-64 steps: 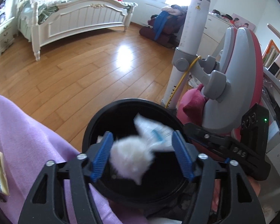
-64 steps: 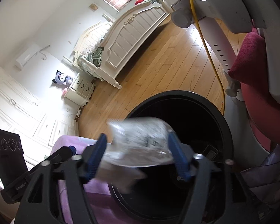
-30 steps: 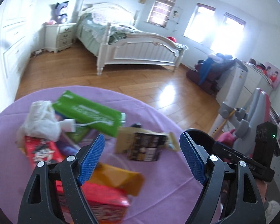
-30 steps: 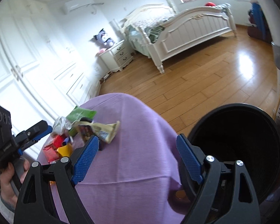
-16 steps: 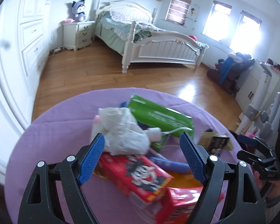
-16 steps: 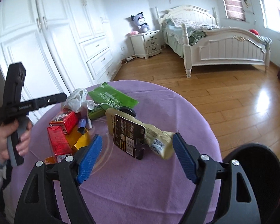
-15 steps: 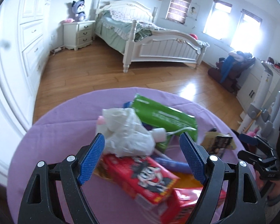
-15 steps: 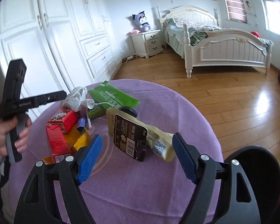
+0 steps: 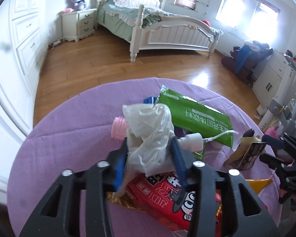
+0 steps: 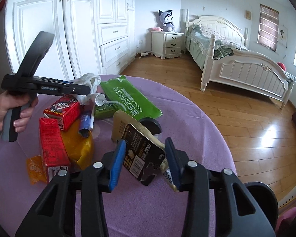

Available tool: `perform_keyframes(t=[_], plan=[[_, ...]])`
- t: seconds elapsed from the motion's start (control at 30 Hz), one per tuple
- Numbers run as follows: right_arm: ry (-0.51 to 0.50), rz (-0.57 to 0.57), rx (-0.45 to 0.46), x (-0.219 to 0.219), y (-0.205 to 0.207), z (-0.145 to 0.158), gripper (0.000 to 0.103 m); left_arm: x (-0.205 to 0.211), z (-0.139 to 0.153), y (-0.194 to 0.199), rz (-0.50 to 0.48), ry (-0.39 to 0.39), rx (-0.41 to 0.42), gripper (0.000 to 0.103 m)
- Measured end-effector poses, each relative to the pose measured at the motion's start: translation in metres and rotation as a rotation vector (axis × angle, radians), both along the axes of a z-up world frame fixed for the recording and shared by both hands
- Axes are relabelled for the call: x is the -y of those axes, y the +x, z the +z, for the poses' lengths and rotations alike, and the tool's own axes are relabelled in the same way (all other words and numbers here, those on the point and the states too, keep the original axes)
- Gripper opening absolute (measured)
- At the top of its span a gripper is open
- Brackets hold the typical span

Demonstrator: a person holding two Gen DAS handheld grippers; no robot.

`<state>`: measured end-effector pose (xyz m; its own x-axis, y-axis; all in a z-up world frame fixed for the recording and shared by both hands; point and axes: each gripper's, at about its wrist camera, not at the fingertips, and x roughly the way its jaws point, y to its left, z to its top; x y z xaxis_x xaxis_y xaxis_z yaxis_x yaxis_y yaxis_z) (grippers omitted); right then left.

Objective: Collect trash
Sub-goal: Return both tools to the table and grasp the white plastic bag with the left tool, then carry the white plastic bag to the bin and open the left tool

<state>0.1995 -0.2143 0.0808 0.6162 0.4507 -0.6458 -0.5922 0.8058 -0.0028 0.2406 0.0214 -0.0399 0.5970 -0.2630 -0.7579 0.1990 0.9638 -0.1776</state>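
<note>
Left wrist view: the left tool (image 9: 149,159) pinches the crumpled white plastic bag (image 9: 150,132) at centre, above the red carton (image 9: 173,195). The charger cord (image 9: 217,136) at 3 o'clock touches it and may snag (judging by the overlap).

Right wrist view: the right tool (image 10: 146,162) clamps the black-and-gold pouch (image 10: 140,148) on the purple surface (image 10: 187,118); it could slip. The bin (image 10: 262,195) sits at 4 o'clock.

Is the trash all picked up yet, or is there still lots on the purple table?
Not yet. The left gripper is squeezing the crumpled white plastic bag, and the right gripper is closed on the black and gold packet. The green pouch and red cartons still lie on the table.
</note>
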Motion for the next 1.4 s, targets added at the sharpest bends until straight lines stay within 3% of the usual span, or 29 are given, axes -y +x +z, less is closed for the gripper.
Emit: perform_keyframes(t=[0.13, 0.33, 0.47, 0.77, 1.1, 1.4], plan=[[-0.003, 0.034, -0.009, -0.005, -0.008, 0.001, 0.028, 0.004, 0.003, -0.003, -0.005, 0.028, 0.031, 0.012], [-0.024, 0.122, -0.011, -0.017, -0.025, -0.001, 0.028, 0.008, 0.020, -0.015, 0.002, 0.021, 0.079, 0.010], [-0.080, 0.100, 0.022, -0.022, -0.029, -0.002, 0.003, 0.010, 0.034, -0.030, 0.003, 0.004, 0.116, 0.010], [0.141, 0.055, -0.043, 0.017, -0.021, 0.018, 0.002, 0.032, 0.066, -0.064, -0.041, -0.046, 0.189, 0.010], [0.277, -0.097, 0.011, 0.077, -0.027, 0.036, 0.002, 0.126, 0.078, -0.076, -0.208, -0.116, 0.190, 0.010], [0.350, -0.345, -0.034, 0.168, -0.018, 0.020, 0.002, 0.249, 0.052, -0.073, -0.377, -0.142, 0.138, 0.010]])
